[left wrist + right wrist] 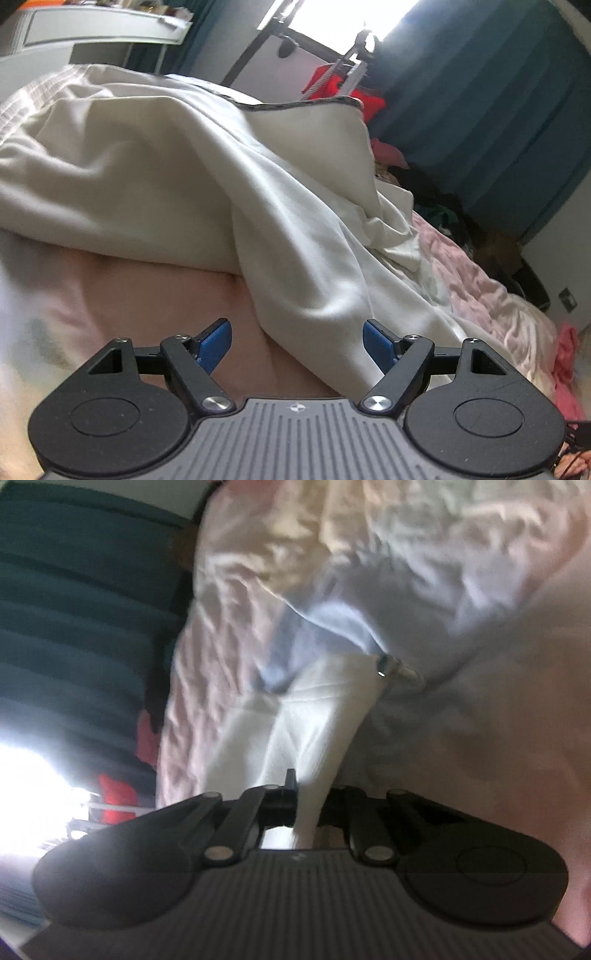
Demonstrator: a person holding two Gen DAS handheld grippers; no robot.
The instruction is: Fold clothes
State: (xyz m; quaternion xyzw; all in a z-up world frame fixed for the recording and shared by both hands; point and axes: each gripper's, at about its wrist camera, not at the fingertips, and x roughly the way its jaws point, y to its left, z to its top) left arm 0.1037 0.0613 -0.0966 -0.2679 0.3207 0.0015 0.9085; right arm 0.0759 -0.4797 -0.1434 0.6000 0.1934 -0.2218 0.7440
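A white garment (229, 177) with a dark-trimmed edge lies rumpled on the pink bed (491, 295), lifted into a ridge. My left gripper (297, 341) is open and empty, blue pads apart, just in front of the garment's lower fold. In the right wrist view, my right gripper (308, 797) is shut on a pulled-up strip of the white garment (314, 720), stretched taut from the bed. A small metal drawstring tip (384, 664) hangs near the cloth. That view is blurred.
Dark teal curtains (480, 110) and a bright window stand behind the bed. Red fabric on a rack (328, 85) is at the back. A pile of dark and pink clothes (436, 192) lies at the bed's far side. A white dresser (99, 33) stands back left.
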